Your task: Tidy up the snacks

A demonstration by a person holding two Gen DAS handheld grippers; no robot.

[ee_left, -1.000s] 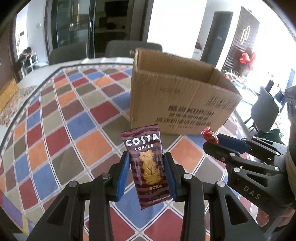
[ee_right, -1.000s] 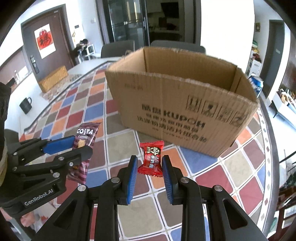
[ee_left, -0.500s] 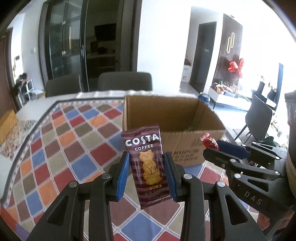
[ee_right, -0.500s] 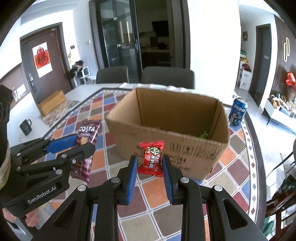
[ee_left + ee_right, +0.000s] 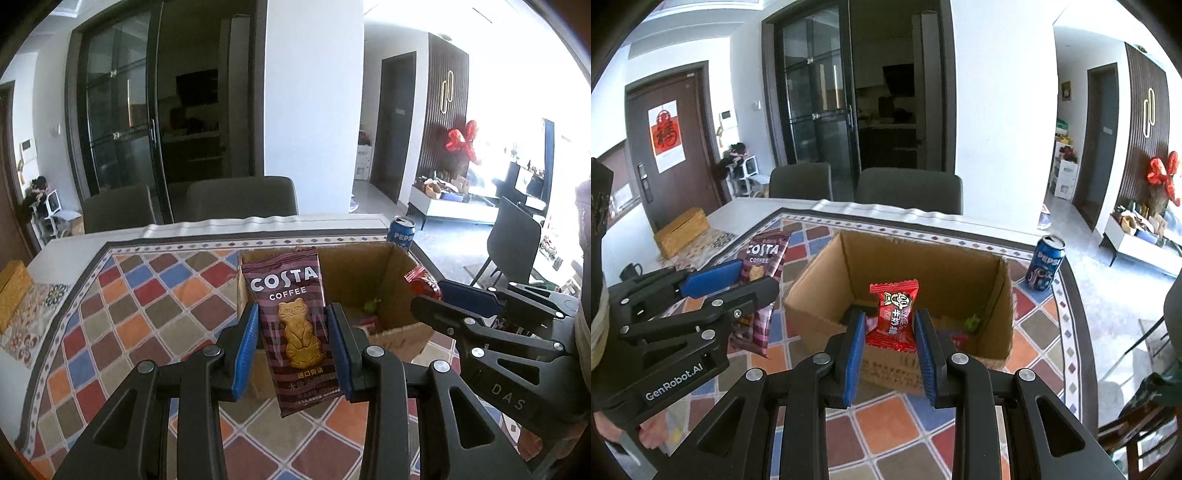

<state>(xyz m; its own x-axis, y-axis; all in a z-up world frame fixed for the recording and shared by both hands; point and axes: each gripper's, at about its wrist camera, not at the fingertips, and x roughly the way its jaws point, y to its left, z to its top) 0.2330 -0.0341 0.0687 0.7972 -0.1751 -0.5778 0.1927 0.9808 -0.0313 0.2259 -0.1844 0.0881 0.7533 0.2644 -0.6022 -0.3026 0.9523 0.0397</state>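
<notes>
My left gripper [image 5: 291,347] has its blue pads [image 5: 245,350] pinching a maroon Costa Coffee biscuit packet [image 5: 291,325] by its long edges, packet standing upright with the cat-shaped biscuit picture facing me. My right gripper [image 5: 890,343] is clamped on a small red candy [image 5: 894,314], pads [image 5: 855,354] pressing the wrapper from both sides, with its crimped top edge sticking up above them.

Both snacks are up in the air, not resting on anything. From the right camera the candy sits in front of the open cardboard box [image 5: 820,291], over its near wall, and the left gripper with the biscuit packet is off to the left, just beside the box's left corner. From the left camera the packet covers the box's left corner, and the right gripper pokes in from the right side with the candy at its tip.

Inside the box there's already some stuff on the bottom: something green [image 5: 973,323] near the right wall and a few other wrappers I can't really make out.

The box stands on a tablecloth [image 5: 122,317] with a colourful diamond pattern. A blue Pepsi can [image 5: 1045,264] stands upright on the table past the box's far right corner, apart from it. Two grey chairs [image 5: 908,190] are tucked in at the far side of the table.
</notes>
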